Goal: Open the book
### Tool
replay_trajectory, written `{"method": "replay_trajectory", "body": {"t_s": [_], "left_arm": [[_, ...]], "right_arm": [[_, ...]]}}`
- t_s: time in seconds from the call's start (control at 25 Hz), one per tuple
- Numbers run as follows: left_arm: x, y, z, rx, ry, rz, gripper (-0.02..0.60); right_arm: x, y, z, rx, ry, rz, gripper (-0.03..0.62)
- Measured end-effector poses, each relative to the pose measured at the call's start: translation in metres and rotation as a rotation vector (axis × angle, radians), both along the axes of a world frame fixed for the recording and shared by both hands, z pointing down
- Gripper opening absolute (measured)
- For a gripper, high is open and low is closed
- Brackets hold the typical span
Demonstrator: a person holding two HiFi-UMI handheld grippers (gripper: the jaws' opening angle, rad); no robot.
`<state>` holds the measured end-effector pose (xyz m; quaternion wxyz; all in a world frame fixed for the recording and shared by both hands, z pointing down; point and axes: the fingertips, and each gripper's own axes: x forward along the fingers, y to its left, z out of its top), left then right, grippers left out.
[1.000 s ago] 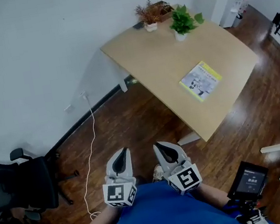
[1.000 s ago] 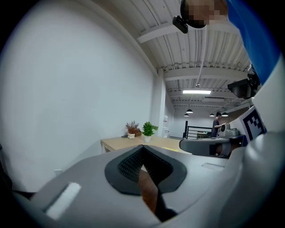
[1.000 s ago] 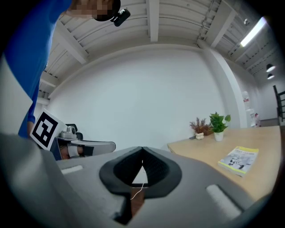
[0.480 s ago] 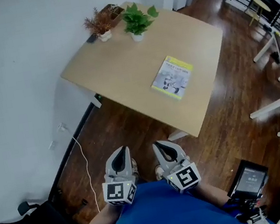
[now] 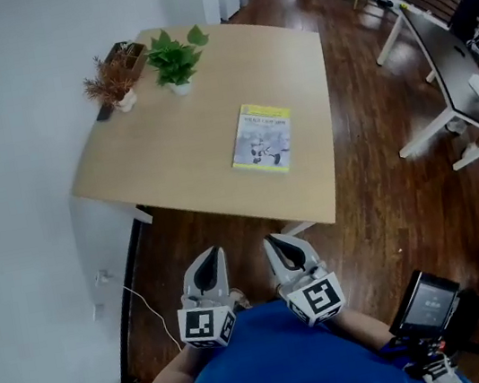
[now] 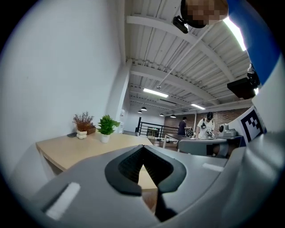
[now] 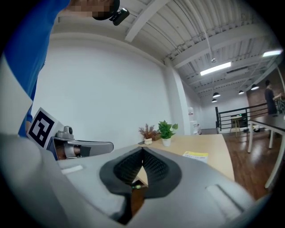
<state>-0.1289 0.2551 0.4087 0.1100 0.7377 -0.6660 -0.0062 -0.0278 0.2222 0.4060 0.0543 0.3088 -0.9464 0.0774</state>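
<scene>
The book has a yellow and white cover and lies closed on the light wooden table, near its right edge. In the right gripper view the book shows as a thin yellow strip on the tabletop. Both grippers are held close to my body, short of the table and above the wooden floor. The left gripper is shut and holds nothing. The right gripper is also shut and holds nothing. In the left gripper view the gripper points at the table, and the book is hidden there.
A green potted plant and a dried plant stand at the table's far left. White desks fill the right side. A tablet device hangs at my right hip. The white wall runs along the left, with a cable on the floor.
The view has swung round: the table with the book has moved from the upper right to straight ahead. Both grippers have stayed shut near my body.
</scene>
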Motion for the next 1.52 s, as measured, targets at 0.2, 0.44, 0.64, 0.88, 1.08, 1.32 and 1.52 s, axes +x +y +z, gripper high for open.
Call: {"method": "replay_trajectory", "body": {"t_s": [0.2, 0.44, 0.64, 0.88, 1.08, 1.32, 1.52], "left_arm": [[-0.007, -0.020, 0.002, -0.004, 0.003, 0.101, 0.006], [-0.002, -0.053, 0.007, -0.009, 0.013, 0.174, 0.006], [0.002, -0.095, 0.013, -0.013, -0.004, 0.204, 0.006], [0.011, -0.158, 0.018, -0.043, -0.029, 0.216, 0.006], [0.026, -0.211, 0.024, -0.079, -0.046, 0.237, 0.006], [0.051, -0.265, 0.039, -0.141, -0.063, 0.252, 0.006], [0.070, -0.301, 0.053, -0.176, -0.082, 0.260, 0.006]], "right_arm": [[0.004, -0.015, -0.001, 0.004, 0.008, 0.136, 0.003], [0.015, -0.040, 0.003, -0.007, 0.024, 0.221, 0.003], [0.021, -0.081, 0.014, -0.017, 0.017, 0.251, 0.003], [0.029, -0.143, 0.023, -0.032, 0.003, 0.237, 0.003], [0.042, -0.193, 0.027, -0.054, -0.003, 0.244, 0.003], [0.068, -0.241, 0.040, -0.106, 0.014, 0.271, 0.003], [0.093, -0.275, 0.052, -0.164, 0.032, 0.327, 0.003]]}}
